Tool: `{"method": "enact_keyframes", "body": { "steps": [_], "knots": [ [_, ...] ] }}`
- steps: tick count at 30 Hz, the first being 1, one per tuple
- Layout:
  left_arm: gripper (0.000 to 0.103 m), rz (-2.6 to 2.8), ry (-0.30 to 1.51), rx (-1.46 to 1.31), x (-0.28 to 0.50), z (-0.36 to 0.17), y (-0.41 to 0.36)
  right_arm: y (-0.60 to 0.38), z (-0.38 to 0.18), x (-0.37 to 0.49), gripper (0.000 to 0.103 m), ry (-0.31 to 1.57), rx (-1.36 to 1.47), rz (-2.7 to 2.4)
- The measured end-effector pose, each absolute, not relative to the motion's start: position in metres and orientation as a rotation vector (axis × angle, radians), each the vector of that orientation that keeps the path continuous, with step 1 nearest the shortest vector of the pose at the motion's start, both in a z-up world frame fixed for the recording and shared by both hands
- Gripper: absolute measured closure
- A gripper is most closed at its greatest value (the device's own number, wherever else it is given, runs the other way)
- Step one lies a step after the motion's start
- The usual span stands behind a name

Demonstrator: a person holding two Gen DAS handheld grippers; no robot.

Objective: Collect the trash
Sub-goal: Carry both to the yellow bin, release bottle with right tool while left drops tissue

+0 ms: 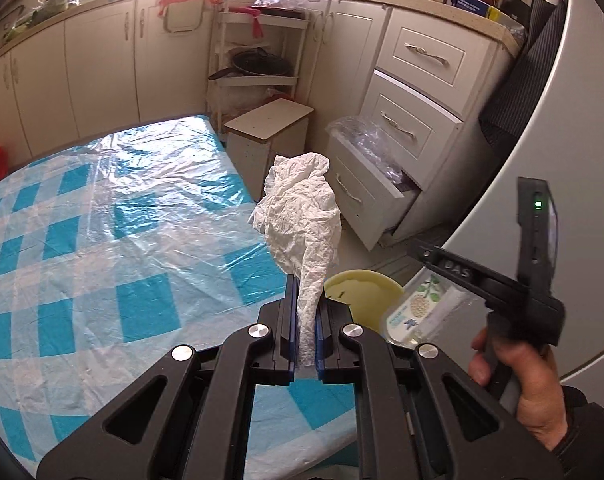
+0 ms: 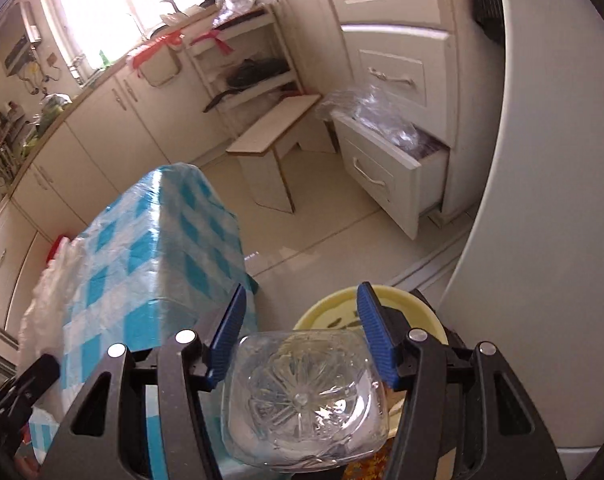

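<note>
Carrying both pieces of rubbish at once, the person is bringing them off the table toward the yellow bin [image 2: 421, 312] on the floor. The left gripper [image 1: 305, 308] is clenched tight on a crumpled white tissue [image 1: 298, 216], pinching only its lower tail so that the loose bulk is sticking up toward twelve o'clock, clear of the pads; a narrow pinch like that should let it fall free the instant the jaws part. From the left wrist view the bin's rim [image 1: 361, 280] is showing just past the fingertips at about one o'clock, beside the edge of the blue checked tablecloth [image 1: 102, 240].

The right gripper [image 2: 302, 340] is grasping a clear plastic bottle [image 2: 302, 396] across its body, its blue pads [image 2: 371, 332] pressing on either side, the moulded base turned toward the camera. Holding it crosswise seems sensible, since a light, slippery bottle would squirm out of a grip on its end. The bin is lying just beyond those fingertips at twelve to one o'clock, partly hidden by the right pad.

In the left wrist view the person's right hand [image 1: 513, 380] is gripping the tool's handle at four o'clock, with the bottle's label end [image 1: 417, 308] poking toward the bin. Neither piece appears to be over the opening yet, so I judge the drop to be the next step.
</note>
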State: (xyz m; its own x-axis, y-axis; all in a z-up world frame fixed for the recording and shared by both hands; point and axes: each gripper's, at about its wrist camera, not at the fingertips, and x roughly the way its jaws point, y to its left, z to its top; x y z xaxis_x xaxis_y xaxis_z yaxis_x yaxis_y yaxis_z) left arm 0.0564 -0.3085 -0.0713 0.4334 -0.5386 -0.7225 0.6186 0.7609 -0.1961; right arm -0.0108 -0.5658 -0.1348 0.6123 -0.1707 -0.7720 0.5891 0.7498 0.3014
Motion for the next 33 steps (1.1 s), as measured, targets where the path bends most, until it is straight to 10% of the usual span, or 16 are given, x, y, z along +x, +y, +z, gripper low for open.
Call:
{"method": "enact_keyframes", "body": {
  "steps": [28,33],
  "knots": [
    [0.096,-0.858,1.032,0.311,0.01,-0.156,-0.451,-0.597,-0.046,-0.085,0.021,0.462,0.557,-0.539],
    [0.07,-0.841,1.042,0.345,0.011,-0.164,-0.468,-0.6,-0.047,-0.088,0.021,0.455,0.578,-0.539]
  ]
}}
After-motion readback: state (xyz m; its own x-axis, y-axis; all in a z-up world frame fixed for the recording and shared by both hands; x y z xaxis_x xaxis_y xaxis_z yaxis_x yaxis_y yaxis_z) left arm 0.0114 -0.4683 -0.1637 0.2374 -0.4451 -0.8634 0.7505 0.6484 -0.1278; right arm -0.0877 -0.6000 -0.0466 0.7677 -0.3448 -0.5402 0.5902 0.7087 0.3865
